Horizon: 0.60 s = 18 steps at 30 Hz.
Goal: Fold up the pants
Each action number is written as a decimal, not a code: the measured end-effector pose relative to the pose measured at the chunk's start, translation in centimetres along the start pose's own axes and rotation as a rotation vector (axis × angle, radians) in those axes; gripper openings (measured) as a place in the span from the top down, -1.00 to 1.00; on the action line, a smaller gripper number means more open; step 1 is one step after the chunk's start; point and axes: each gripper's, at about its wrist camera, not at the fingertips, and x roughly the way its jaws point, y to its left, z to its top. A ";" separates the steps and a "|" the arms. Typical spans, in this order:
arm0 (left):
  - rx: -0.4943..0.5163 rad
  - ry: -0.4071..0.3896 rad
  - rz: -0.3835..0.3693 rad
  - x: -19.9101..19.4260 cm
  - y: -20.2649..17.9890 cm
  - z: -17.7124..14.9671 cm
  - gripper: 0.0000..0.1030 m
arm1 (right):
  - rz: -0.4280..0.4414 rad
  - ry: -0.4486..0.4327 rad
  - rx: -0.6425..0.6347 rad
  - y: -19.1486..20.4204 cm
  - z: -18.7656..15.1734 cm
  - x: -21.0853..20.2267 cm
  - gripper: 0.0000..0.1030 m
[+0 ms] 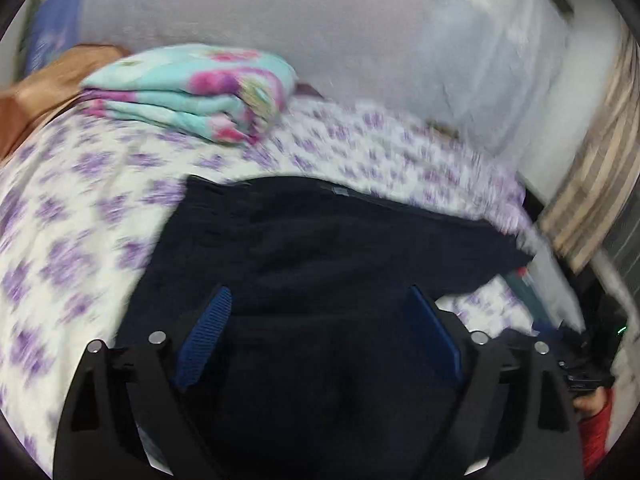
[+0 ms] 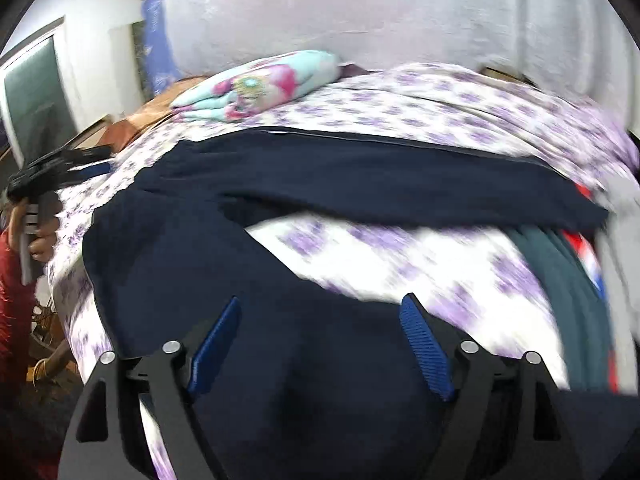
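Dark navy pants [image 2: 320,184] lie spread on the bed [image 2: 460,120], on a white sheet w/ purple flowers. In the right wrist view one leg runs across the far side, the other comes down toward the camera, sheet showing in a wedge btwn them. So pants look only part folded, legs not yet stacked.

Left tool [image 1: 320,308]: jaws spread wide, nothing pinched; only loose navy cloth lies under and beyond the blue pads [image 1: 210,320]. Right tool [image 2: 322,320]: same, released, jaws wide, hovering over the near leg w/o gripping. Both views are motion-blurred.

Step in hand, my guess: btwn grasps, a release just made or hands repositioning for the next fold. Next move prob needs each tool to pick a fresh spot, e.g. hem end and waist end of one leg, pinch thru both layers, then carry it over the other leg w/o dragging the sheet.

Containers: none seen. A folded floral blanket [image 1: 192,92] sits at the far side of the bed, apart from the pants. Some teal and red cloth [image 2: 560,280] piles at the right edge; can't tell what it is.
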 end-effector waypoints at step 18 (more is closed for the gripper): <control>-0.032 -0.022 0.303 5.9 8.6 10.2 -0.92 | -0.130 0.041 -0.312 -0.9 5.6 4.7 -0.93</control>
